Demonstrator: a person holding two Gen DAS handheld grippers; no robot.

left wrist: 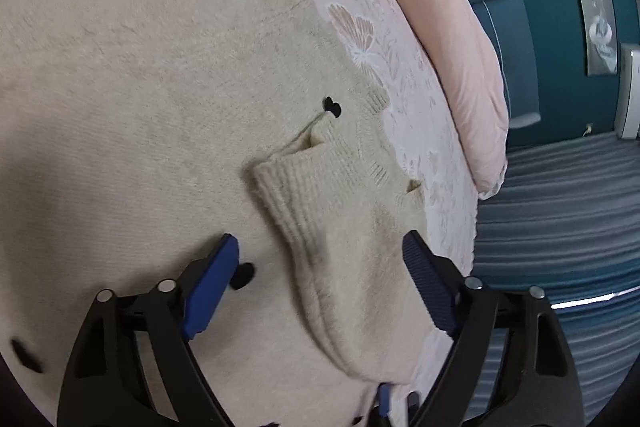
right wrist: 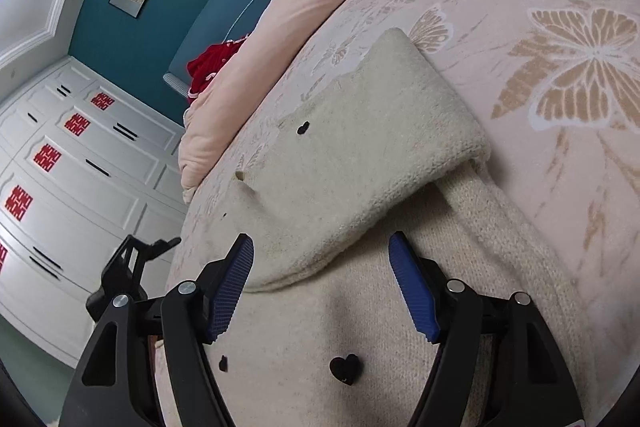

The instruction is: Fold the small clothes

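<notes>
While cream sweater (left wrist: 140, 107) lies flat on butterfly-print bedspread (right wrist: 560, 67): left gripper (left wrist: 320, 259) fingers wide, folded sleeve (left wrist: 320, 227) between, unpinched; right gripper (right wrist: 320, 259) wide, empty, over fold; pink quilt (left wrist: 460, 47) at 1 o'clock.

The left gripper (left wrist: 320, 259) tilts downward with its jaws spread wide, gripping nothing. To its right, the right gripper (right wrist: 322, 255) also angles down, jaws parted and empty.
</notes>
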